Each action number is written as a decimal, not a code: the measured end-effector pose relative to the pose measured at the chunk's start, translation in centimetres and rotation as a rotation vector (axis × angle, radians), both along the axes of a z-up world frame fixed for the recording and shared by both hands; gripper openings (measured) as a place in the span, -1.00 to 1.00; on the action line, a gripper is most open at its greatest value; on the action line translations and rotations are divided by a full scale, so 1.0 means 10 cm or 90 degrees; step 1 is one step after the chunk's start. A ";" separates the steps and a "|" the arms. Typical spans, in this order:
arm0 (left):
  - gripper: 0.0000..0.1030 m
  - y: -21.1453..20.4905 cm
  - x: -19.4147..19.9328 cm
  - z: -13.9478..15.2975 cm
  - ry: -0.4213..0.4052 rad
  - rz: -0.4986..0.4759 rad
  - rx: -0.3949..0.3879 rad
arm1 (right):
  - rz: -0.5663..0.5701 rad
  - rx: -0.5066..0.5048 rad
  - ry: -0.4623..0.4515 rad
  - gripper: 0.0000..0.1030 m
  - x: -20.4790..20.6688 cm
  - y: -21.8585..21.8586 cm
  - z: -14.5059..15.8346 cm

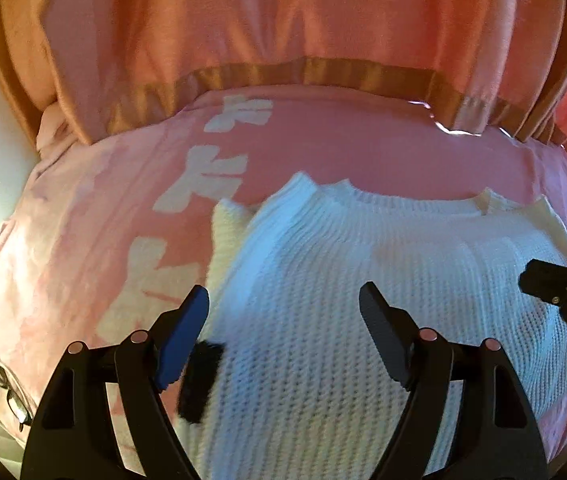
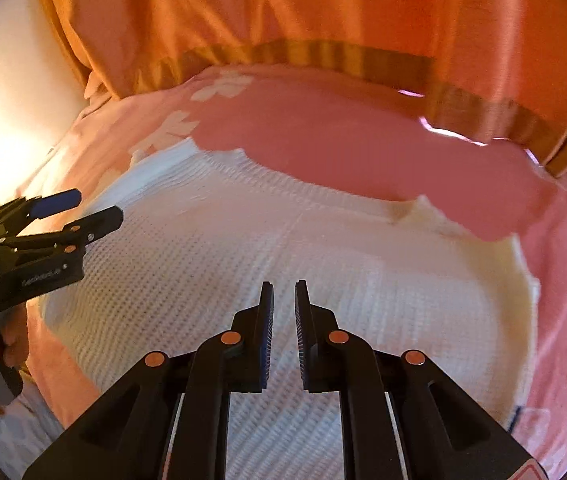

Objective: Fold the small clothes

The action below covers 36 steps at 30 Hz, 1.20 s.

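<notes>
- The left gripper stands wide with nothing between its pads, hanging over the white knit sweater near that garment's left edge.
- The right gripper is nearly closed, only a thin gap showing and no fabric in it; it hovers above the middle of the sweater.
- Risk: with the jaws so narrow, the right gripper may only skim the loose knit and snag a single layer or none, so a fold would drag unevenly.
- Risk: the left gripper could catch the pink bedcover together with the sweater's edge, since the edge lies flat on it; the cover would then lift too.
- A small dark patch sits on the sweater just below the left gripper's blue pad; what it is I cannot tell.
- The sweater lies spread on the bedcover, neckline towards the orange curtain, with both grippers above it.
</notes>
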<state>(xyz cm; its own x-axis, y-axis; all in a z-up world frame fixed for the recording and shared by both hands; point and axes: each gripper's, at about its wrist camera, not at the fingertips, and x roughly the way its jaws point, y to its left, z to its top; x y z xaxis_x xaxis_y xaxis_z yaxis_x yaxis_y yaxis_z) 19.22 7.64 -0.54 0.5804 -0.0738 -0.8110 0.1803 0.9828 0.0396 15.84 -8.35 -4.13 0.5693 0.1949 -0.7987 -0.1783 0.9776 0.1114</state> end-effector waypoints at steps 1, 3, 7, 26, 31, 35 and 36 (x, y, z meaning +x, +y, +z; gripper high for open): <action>0.46 0.05 -0.01 -0.01 0.005 0.004 -0.002 | -0.003 -0.002 0.006 -0.81 0.04 0.04 -0.03; 0.46 0.16 -0.01 -0.04 0.013 0.014 -0.005 | -0.010 -0.006 0.019 -0.81 0.12 0.07 -0.10; 0.46 0.37 -0.03 -0.10 0.023 0.027 -0.006 | -0.022 -0.008 0.066 -0.83 0.33 0.09 -0.38; -0.55 0.87 0.11 -0.43 0.201 0.074 -0.375 | 0.002 -0.033 0.054 -0.82 0.39 0.16 -0.42; -0.59 0.55 -0.06 0.28 0.123 0.002 -0.451 | 0.011 -0.014 0.052 -0.82 0.41 0.11 -0.43; -0.59 -0.03 -0.25 0.82 0.080 -0.086 -0.480 | 0.009 0.027 0.064 -0.82 0.46 0.03 -0.45; -0.59 -0.18 -0.29 0.89 0.077 -0.100 -0.477 | 0.009 0.050 0.069 -0.82 0.47 -0.02 -0.45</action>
<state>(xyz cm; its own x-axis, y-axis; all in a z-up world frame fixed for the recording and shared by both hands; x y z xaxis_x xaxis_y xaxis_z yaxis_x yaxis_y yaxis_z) 16.36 5.82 8.36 0.4279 -0.7018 -0.5695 0.2809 0.7022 -0.6542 20.57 -8.54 -8.62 0.4776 0.2661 -0.8373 -0.1744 0.9628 0.2064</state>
